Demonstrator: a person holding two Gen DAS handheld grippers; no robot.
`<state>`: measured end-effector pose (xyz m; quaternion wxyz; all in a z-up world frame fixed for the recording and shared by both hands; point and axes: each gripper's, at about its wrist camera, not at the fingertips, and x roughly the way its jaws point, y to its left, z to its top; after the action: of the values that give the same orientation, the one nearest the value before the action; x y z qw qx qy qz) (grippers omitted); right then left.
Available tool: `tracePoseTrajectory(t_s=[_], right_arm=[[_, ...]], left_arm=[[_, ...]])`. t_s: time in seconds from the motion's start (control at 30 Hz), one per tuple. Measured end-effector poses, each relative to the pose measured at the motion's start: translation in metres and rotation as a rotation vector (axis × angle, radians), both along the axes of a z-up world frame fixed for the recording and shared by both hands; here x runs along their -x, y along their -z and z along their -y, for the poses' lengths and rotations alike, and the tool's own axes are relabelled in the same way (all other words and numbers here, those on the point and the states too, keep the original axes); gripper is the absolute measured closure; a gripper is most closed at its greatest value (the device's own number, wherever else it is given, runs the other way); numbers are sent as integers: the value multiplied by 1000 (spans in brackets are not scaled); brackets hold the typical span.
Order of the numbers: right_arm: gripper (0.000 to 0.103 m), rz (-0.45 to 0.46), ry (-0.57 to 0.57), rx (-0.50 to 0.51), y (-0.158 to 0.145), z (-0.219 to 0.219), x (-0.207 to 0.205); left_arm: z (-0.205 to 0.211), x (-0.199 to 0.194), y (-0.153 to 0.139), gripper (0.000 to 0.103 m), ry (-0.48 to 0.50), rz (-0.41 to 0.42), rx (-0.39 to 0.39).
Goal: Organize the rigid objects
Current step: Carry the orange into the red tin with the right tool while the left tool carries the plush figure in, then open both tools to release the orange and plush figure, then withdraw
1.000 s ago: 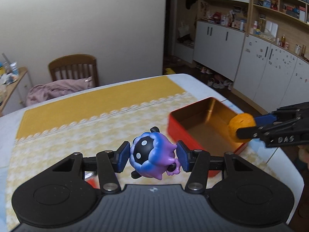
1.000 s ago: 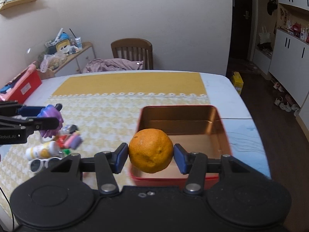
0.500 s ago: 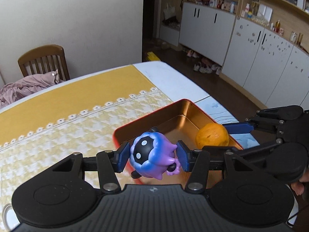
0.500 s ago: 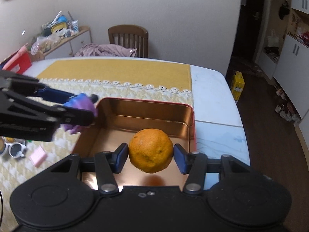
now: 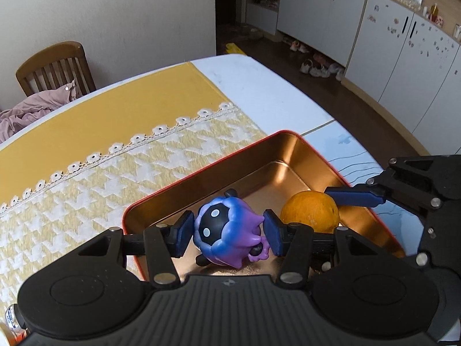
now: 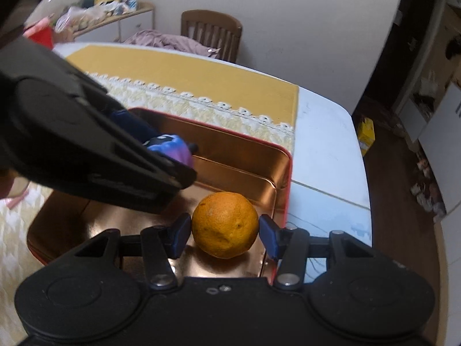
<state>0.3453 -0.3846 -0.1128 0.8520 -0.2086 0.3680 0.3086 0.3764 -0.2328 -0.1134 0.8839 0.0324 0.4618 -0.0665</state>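
Note:
My left gripper (image 5: 228, 233) is shut on a blue and purple toy figure (image 5: 227, 235) and holds it low inside the red tin box (image 5: 201, 173) with a copper interior. My right gripper (image 6: 225, 232) has its blue pads close on both sides of an orange (image 6: 225, 225), low inside the same box (image 6: 283, 178) near its right wall. A slight gap shows at the pads. The orange (image 5: 309, 212) and the right gripper's blue finger also show in the left wrist view. The left gripper's body covers much of the right wrist view, with the toy (image 6: 173, 150) at its tip.
The box sits on a yellow and white tablecloth (image 5: 115, 150) on a white table (image 5: 268, 92). A wooden chair (image 5: 54, 66) with pink cloth stands behind the table. A small bottle (image 5: 11, 314) lies at the near left. White cabinets (image 5: 403, 46) line the far right.
Both grippers have moved over and down into the red box. The toy and the orange now sit low inside it, side by side. The right pads look slightly wider around the orange.

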Motion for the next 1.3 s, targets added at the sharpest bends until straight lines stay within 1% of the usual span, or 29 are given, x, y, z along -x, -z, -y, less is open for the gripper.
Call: tracePoseTrajectory(t_s=[0.13,0.23,0.5,0.57,0.67,0.73,0.77,1.03,1.13,1.3], right_arm=[[53,9,-13,2,1,-2,-2],[53,7,-15,-2,1,-1,-5],[53,-10,4,-21,0,3,-8],[51,-16,10,-32,0,4,-10],[51,-26,22,-40,-1,5,-11],[49,-32,33,-50,-2,7,-11],[48,-34,41,-57,-2,9,-10],[40,-45,97,-133,-14,19,-2],[40,-55,127,-171,-19,23,1],[39,-62,153,-194,-24,26,10]], left_arm=[[-4,-8,7,52,-18,-18,3],[-10,-12,13,52,-40,-39,26],[-19,-12,13,51,-66,-42,73],[-19,-11,12,51,-68,-45,72],[-18,-8,8,50,-58,-23,69],[-17,-6,4,46,-61,-20,67],[-16,-5,3,46,-63,-17,70],[-16,14,-14,46,-62,44,56],[-18,23,-22,46,-62,66,54],[-24,41,-34,45,-59,96,78]])
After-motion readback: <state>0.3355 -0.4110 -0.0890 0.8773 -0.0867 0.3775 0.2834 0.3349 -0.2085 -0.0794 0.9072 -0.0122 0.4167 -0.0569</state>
